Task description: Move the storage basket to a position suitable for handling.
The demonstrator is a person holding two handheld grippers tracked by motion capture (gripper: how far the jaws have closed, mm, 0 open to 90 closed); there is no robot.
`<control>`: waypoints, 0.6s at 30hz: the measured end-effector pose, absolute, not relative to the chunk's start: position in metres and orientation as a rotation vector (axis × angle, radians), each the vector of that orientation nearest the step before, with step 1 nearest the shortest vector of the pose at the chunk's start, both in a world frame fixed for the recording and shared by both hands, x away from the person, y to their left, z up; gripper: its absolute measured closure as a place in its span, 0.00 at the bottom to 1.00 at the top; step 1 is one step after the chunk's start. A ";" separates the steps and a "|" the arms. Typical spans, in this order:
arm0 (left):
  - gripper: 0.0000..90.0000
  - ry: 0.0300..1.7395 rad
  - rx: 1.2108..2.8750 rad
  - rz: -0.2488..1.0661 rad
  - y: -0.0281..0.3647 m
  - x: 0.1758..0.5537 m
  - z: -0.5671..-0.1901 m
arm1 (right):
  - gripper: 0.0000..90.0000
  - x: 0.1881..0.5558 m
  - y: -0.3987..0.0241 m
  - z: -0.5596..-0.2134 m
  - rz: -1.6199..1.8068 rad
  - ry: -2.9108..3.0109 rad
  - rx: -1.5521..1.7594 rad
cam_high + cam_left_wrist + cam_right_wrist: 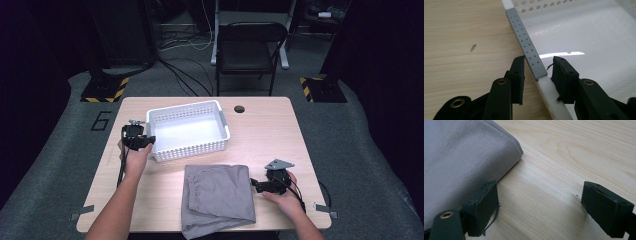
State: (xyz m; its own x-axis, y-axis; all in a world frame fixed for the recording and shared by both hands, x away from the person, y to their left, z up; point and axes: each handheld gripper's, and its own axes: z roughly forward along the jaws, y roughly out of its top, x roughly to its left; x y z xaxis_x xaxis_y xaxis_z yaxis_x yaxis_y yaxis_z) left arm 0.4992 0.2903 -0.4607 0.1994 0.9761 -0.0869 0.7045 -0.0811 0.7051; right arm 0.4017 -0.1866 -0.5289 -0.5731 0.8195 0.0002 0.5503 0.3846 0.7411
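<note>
High view: a white perforated basket (188, 131) sits at centre frame on the wooden table (265, 135); a folded grey cloth (218, 198) lies below it, near the lower edge. Left gripper (138, 141), at the basket's left wall, straddles the rim. Left gripper view: the jaws stand narrow on either side of the rim's grey studded strip (526, 42), one outside the basket, one inside, with slim gaps visible at the pads. Right gripper (264, 185) rests just right of the cloth. Right gripper view: jaws spread wide over bare wood, one jaw at the cloth's edge.
</note>
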 end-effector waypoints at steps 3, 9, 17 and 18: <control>0.70 1.540 1.824 0.531 0.276 0.502 -0.463 | 0.15 0.402 -0.186 -0.529 1.019 2.278 1.195; 0.70 1.472 1.890 0.524 0.259 0.505 -0.463 | 0.15 0.402 -0.186 -0.529 1.018 2.278 1.194; 0.69 1.405 1.940 0.529 0.240 0.502 -0.464 | 0.15 0.402 -0.186 -0.529 1.013 2.283 1.187; 0.69 1.402 1.941 0.527 0.238 0.503 -0.464 | 0.15 0.402 -0.186 -0.529 1.013 2.283 1.187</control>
